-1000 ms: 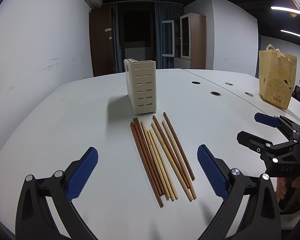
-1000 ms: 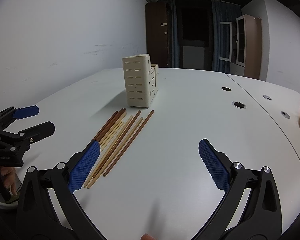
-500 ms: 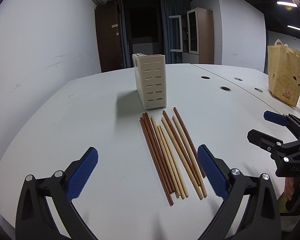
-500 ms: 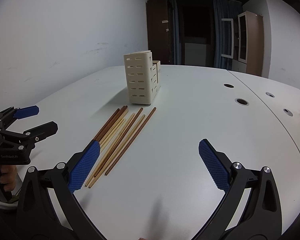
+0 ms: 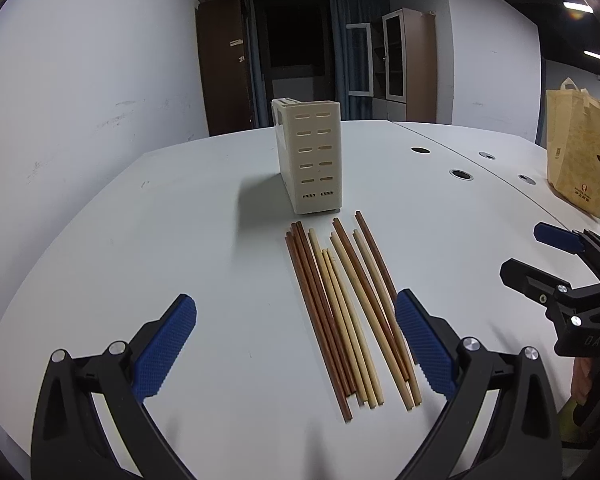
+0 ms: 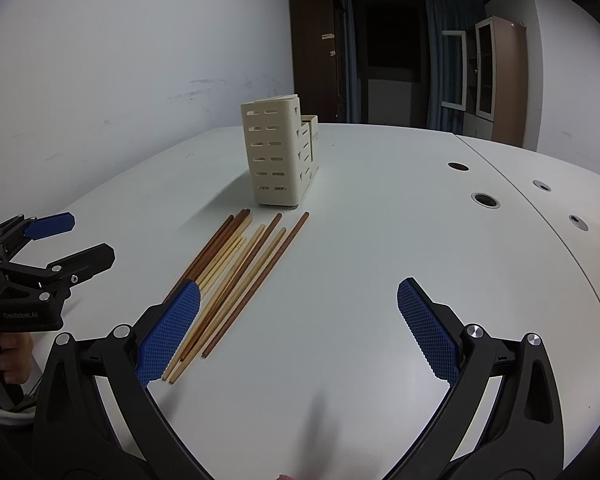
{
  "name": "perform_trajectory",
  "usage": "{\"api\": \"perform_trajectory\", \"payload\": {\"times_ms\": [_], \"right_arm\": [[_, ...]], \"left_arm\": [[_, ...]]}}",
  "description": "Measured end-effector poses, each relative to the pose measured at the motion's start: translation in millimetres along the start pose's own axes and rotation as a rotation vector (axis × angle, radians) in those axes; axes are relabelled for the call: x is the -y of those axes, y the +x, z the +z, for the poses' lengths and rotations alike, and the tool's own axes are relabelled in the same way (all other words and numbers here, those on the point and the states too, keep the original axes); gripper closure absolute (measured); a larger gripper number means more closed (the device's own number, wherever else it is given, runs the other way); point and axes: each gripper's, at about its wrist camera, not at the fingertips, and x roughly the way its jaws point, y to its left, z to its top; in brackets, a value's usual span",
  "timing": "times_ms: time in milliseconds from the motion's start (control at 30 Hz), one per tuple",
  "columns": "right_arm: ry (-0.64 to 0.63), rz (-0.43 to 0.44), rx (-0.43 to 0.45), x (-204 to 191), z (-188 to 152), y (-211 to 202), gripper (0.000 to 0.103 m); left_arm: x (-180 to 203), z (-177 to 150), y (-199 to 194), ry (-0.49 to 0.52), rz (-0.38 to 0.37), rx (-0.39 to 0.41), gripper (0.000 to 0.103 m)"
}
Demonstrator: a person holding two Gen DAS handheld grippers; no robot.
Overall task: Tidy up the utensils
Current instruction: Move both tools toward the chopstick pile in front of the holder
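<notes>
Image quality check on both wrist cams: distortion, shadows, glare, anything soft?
Left wrist: strong fisheye bowing of the table, black vignette corners, holder casts a soft shadow leftward, ceiling light flares top right. Right wrist: same bowing, chopsticks sharp, dim back room murky.

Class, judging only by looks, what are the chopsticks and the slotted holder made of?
Chopsticks: likely wood or bamboo, matte, some dark brown and some pale tan, no shine. Holder: probably moulded plastic, cream, smooth, with even cut-out slots.

A brown paper bag (image 5: 578, 152) stands on the white table (image 5: 180, 216).
</notes>
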Motion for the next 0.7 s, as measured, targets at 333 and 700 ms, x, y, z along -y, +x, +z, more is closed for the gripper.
{"api": "perform_trajectory", "payload": {"times_ms": [333, 700], "right_arm": [[-0.006, -0.001, -0.089, -1, 23, 30, 0.008], [-0.013, 0.025, -0.194, -4, 47, 82, 0.008]], "left_arm": [[-18, 18, 26, -0.039, -0.008, -0.044, 0.005], [-25, 41, 61, -0.014, -0.037, -0.079, 0.005]]}}
